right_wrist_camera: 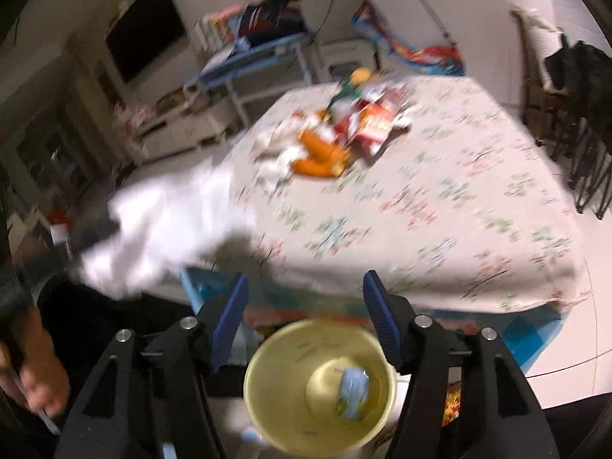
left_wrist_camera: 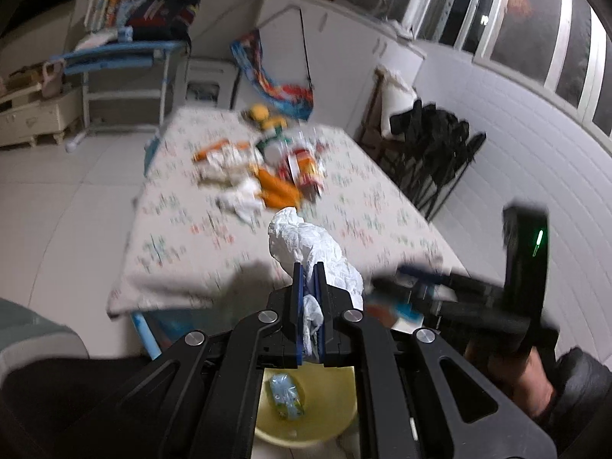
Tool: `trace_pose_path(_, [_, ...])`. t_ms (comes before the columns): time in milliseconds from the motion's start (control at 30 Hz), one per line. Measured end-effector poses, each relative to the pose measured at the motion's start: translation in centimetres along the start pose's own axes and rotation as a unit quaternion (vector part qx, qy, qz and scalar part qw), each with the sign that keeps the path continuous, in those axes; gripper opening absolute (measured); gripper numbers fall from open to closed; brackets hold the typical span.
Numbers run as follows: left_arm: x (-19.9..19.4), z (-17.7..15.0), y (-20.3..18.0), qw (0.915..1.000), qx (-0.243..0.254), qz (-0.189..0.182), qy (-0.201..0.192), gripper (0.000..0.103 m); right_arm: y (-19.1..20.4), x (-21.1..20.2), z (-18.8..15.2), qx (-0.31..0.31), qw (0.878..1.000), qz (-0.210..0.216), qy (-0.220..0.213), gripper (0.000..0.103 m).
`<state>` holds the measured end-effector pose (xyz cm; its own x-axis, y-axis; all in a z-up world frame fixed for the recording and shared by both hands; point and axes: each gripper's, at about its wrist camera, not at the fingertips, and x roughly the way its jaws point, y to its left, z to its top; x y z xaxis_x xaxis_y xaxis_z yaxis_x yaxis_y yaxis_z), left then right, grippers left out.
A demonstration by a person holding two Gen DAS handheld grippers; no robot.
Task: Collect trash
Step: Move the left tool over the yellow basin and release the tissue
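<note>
My left gripper (left_wrist_camera: 309,267) is shut on a crumpled white tissue (left_wrist_camera: 306,244), held in the air just off the near edge of the table (left_wrist_camera: 382,222). In the right wrist view the same tissue (right_wrist_camera: 172,225) shows as a white blur at the left. Below both grippers stands a yellow bin (right_wrist_camera: 275,401) with a light blue wrapper (right_wrist_camera: 354,394) at its bottom. My right gripper (right_wrist_camera: 306,290) hangs open over the bin with nothing between its blue pads. A pile of trash (right_wrist_camera: 336,137), orange, red and white wrappers, lies at the table's far middle.
The floral-cloth table (right_wrist_camera: 440,210) fills the middle of the room. Black folding chairs (left_wrist_camera: 432,153) lean at its right side. A blue desk (left_wrist_camera: 122,57) with books stands at the back left. A person's hand (right_wrist_camera: 38,378) is at the lower left.
</note>
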<state>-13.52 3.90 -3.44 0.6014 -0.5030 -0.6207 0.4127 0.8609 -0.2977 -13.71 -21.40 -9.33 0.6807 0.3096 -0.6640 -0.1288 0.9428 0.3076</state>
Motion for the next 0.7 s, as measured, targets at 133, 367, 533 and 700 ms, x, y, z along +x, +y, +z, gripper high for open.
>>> trace_pose_path(133, [2.0, -2.0, -1.1, 0.9979, 0.014, 0.002, 0.063, 0.006, -0.4, -0.4, 0.1, 0.015, 1.0, -0.003, -0.014, 0.067])
trace_pose_path(367, [4.2, -3.8, -3.0, 0.9916, 0.061, 0.039, 0.107, 0.045, -0.8, -0.4, 0.4, 0.021, 0.999, -0.004, -0.026, 0.07])
trace_pose_path(533, [2.9, -3.2, -3.6, 0.9936, 0.07, 0.066, 0.058, 0.058, -1.1, -0.6, 0.4, 0.023, 0.999, -0.01, -0.03, 0.07])
trace_pose_path(700, [1.2, -1.8, -2.6, 0.9917, 0.051, 0.118, -0.01, 0.067, -0.4, -1.0, 0.2, -0.003, 0.999, -0.027, -0.043, 0.07])
